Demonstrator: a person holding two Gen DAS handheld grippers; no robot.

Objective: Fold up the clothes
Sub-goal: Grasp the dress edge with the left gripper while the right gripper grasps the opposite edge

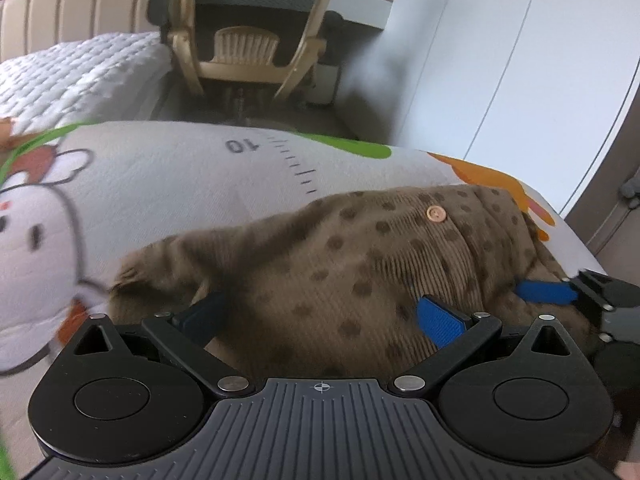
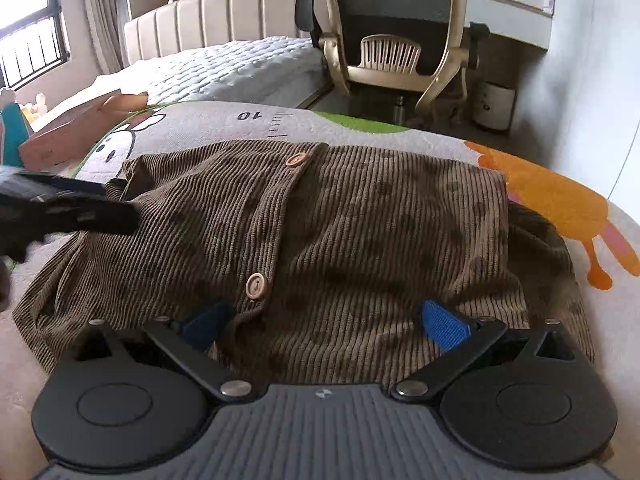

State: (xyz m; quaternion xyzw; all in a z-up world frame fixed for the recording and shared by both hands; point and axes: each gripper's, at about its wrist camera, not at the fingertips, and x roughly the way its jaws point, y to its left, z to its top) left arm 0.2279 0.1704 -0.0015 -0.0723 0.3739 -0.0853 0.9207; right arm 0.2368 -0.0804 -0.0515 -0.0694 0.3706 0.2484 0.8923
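A brown ribbed cardigan (image 2: 340, 220) with dark dots and wooden buttons (image 2: 256, 286) lies partly folded on a cartoon-print mat (image 2: 560, 200). My right gripper (image 2: 324, 322) is open, its blue pads spread wide over the cardigan's near hem. My left gripper (image 1: 320, 318) is open over the cardigan's (image 1: 340, 264) left part, near a bunched sleeve (image 1: 152, 272). The right gripper's blue fingers (image 1: 544, 292) show at the right edge of the left wrist view. The left gripper shows as a dark blurred shape (image 2: 68, 208) at the left of the right wrist view.
An office chair (image 2: 396, 40) stands beyond the mat's far edge. A bed with a white quilt (image 2: 224, 68) lies at the back left. A pink box (image 2: 76, 128) sits at the mat's left edge. A white wardrobe (image 1: 500, 60) stands to the right.
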